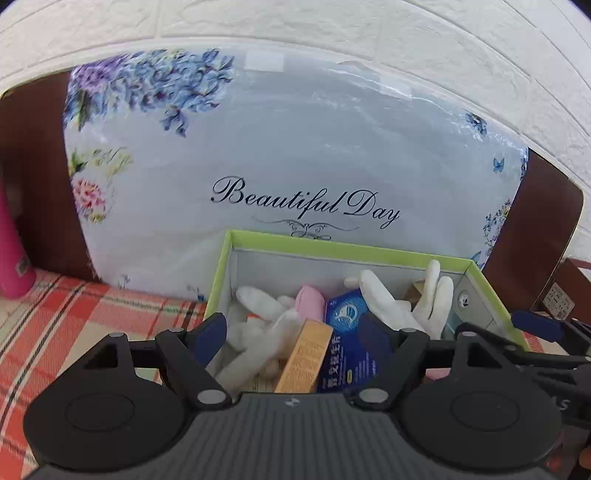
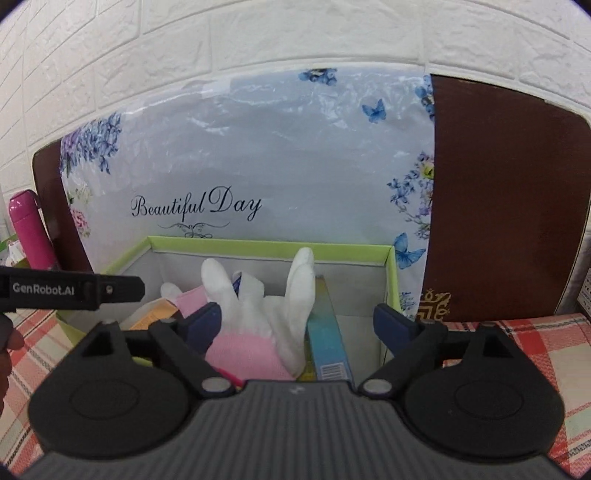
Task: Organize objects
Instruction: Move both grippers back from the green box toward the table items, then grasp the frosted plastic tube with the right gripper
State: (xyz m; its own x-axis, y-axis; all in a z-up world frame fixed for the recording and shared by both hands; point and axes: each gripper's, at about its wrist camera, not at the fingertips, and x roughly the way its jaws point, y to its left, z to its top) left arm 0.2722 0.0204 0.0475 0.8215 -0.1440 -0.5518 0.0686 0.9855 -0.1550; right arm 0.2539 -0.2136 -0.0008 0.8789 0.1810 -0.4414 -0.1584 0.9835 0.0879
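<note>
A green-rimmed open box (image 1: 332,249) stands on the plaid cloth; it also shows in the right wrist view (image 2: 266,245). Inside lie white gloves (image 1: 391,299) with pink cuffs, a blue medicine box (image 1: 349,332) and an orange box (image 1: 308,354). My left gripper (image 1: 293,332) is open over the box's near edge, empty. My right gripper (image 2: 299,323) is open over the box. A white glove with pink cuff (image 2: 258,310) lies between its fingers, close to the left finger (image 2: 205,321). A colourful flat box (image 2: 327,332) stands beside the glove.
A floral "Beautiful Day" cushion (image 1: 280,155) leans on a brown headboard (image 2: 506,192) behind the box. A pink bottle (image 1: 13,254) stands at the left. The left gripper's side (image 2: 74,290) shows in the right wrist view. The white brick wall (image 2: 258,33) is behind.
</note>
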